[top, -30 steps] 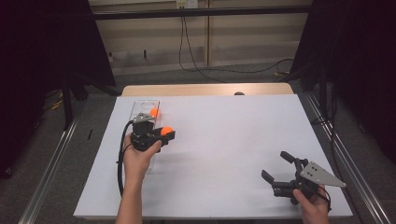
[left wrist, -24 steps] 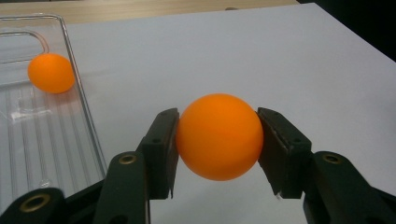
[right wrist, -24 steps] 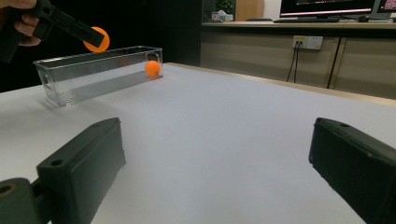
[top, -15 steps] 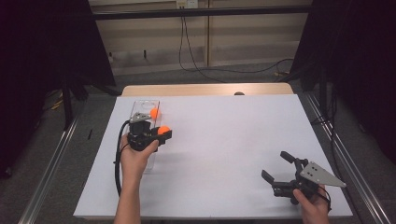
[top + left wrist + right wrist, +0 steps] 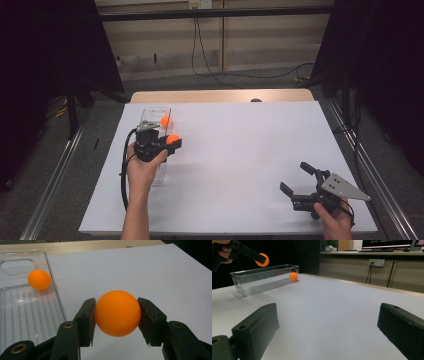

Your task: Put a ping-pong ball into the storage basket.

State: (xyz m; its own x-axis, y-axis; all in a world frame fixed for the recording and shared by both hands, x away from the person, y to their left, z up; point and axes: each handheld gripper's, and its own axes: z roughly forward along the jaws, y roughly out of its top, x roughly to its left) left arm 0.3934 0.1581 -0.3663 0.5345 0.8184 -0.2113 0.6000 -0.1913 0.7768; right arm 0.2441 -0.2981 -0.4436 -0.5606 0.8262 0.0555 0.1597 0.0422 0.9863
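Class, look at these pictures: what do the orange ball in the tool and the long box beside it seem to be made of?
Held ball: probably thin plastic, matte and smooth, uniformly orange with a soft sheen. Box: apparently clear hard plastic, glossy; the table and a second ball show through its walls, and its floor is moulded in ribs.

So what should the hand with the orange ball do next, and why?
Probably carry it a little sideways over the clear tray and open. The left gripper is shut on an orange ball above the white table, just beside the tray, where another ball already lies. The right gripper rests open.
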